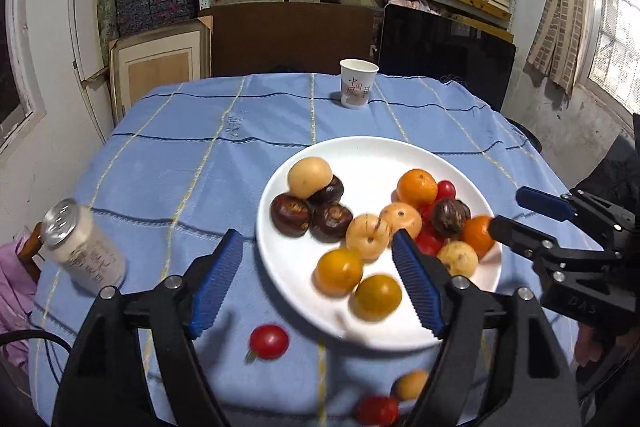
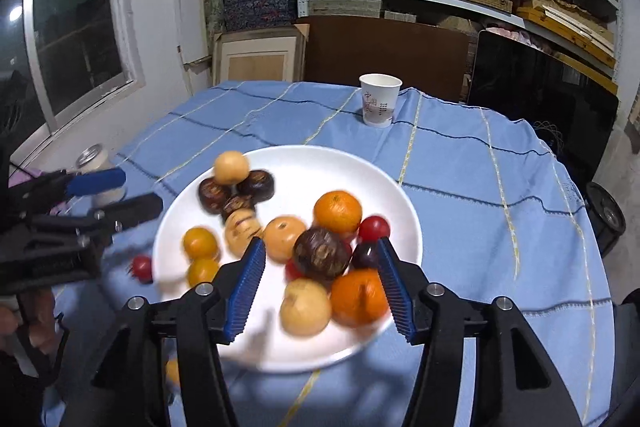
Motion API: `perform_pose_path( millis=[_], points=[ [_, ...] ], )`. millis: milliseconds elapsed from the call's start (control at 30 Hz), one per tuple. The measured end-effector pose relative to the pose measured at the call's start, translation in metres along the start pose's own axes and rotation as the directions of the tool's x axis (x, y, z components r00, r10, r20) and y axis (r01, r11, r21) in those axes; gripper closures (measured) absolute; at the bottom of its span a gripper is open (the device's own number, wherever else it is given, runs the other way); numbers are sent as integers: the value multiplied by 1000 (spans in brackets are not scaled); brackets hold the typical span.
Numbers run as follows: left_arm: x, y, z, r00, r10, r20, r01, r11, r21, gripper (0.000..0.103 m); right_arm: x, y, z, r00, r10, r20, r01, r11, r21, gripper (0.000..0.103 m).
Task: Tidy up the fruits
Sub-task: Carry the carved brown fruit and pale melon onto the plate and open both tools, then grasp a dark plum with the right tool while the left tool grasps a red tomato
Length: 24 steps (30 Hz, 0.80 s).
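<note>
The left tool hangs spread over the near-left rim of the white plate, nothing between its pads. The right tool is also spread, empty, straddling a brown fruit and an orange on the plate without touching them. Most fruits lie on the plate; a red tomato and two more small fruits lie off it on the blue-clothed surface. A can stands at left, a paper cup beyond.
</note>
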State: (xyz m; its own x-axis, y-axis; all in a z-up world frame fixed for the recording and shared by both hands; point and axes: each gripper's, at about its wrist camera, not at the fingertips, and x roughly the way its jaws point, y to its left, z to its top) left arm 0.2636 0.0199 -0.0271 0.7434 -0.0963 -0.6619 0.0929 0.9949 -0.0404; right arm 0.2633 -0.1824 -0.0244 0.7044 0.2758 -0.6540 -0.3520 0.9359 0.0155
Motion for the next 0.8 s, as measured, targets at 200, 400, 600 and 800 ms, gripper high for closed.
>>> perform_pose_path(
  millis=[200,400,600,800],
  points=[
    [-29,25,-48,999,51,6,-51,999,1,16,-39,49,-57,996,72,-46,-76,993,-87,43],
    [-23,54,-79,997,44,-65,-50,995,-92,16,-35,93,-94,991,80,-107,-95,986,-139,43],
    [-26,61,-92,997,64,-41,-68,992,-102,16,-28,115,-102,983,94,-155,-118,981,-154,43],
    [-20,61,-95,996,74,-48,-78,993,-91,16,-10,132,-105,979,69,-192,-100,982,-159,47]
  ],
)
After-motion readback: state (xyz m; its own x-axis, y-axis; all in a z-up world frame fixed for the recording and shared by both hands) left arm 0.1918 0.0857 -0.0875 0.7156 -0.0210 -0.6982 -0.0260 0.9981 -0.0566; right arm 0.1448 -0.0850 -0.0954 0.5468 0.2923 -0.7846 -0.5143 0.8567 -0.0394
